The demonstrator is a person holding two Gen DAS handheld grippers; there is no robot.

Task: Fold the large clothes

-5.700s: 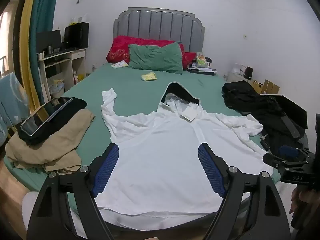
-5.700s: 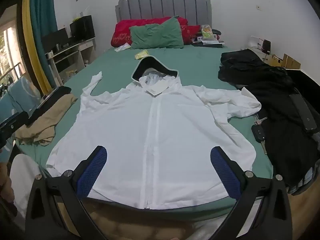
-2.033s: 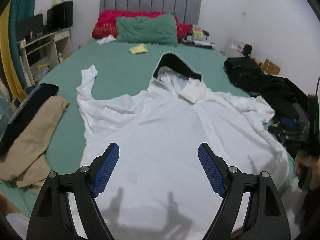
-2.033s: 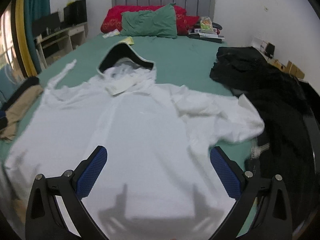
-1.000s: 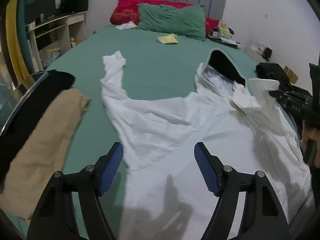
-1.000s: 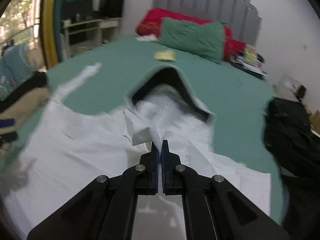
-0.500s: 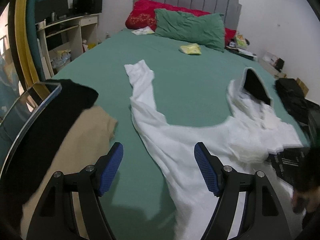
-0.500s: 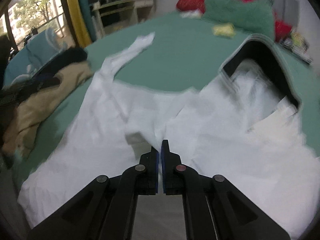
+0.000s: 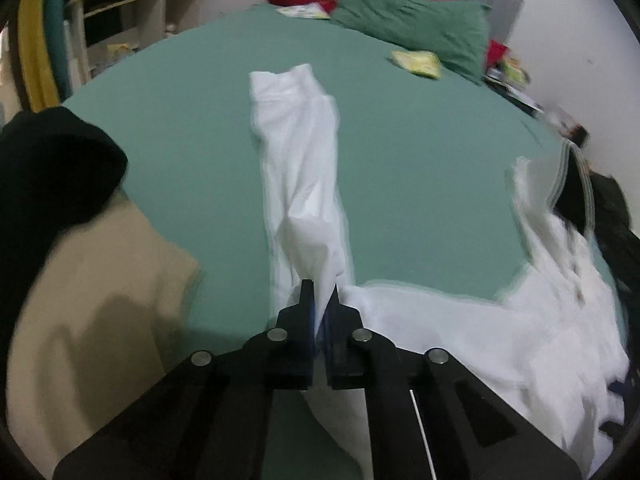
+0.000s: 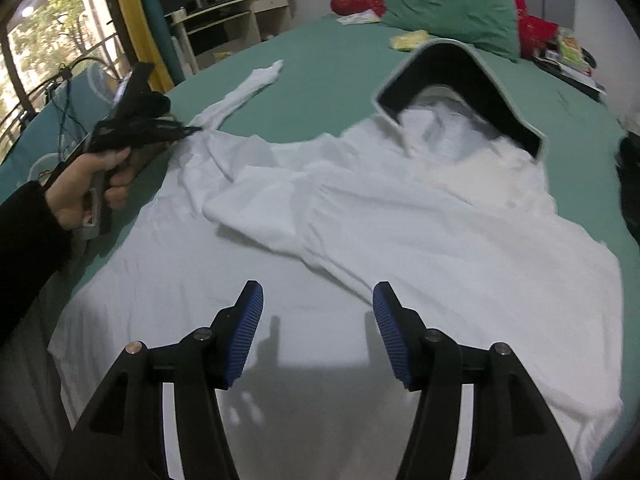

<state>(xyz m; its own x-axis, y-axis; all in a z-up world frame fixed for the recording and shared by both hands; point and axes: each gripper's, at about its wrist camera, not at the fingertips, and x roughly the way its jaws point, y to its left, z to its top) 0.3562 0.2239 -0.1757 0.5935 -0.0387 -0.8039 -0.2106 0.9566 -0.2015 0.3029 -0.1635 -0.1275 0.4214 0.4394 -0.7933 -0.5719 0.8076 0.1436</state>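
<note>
A white hooded jacket (image 10: 400,220) lies spread on the green bed, its dark-lined hood (image 10: 460,80) toward the pillows. Its left sleeve (image 9: 296,168) stretches away across the sheet. My left gripper (image 9: 320,304) is closing on the near end of that sleeve, pads pressing a pinch of cloth. In the right wrist view a hand holds the left gripper (image 10: 192,130) at the sleeve's base. My right gripper (image 10: 318,292) hovers over the jacket's body, its jaws opening with nothing between them. The other sleeve (image 10: 280,200) lies folded across the chest.
Beige cloth (image 9: 80,280) and black cloth (image 9: 52,168) lie piled at the bed's left edge. Black clothes (image 9: 612,208) lie at the right edge. A green pillow (image 9: 408,20) and a yellow packet (image 9: 416,62) lie far back. A desk (image 10: 224,20) stands left.
My left gripper swung left and down to the left sleeve and shut on it. My right gripper laid the right sleeve across the jacket, let go and opened.
</note>
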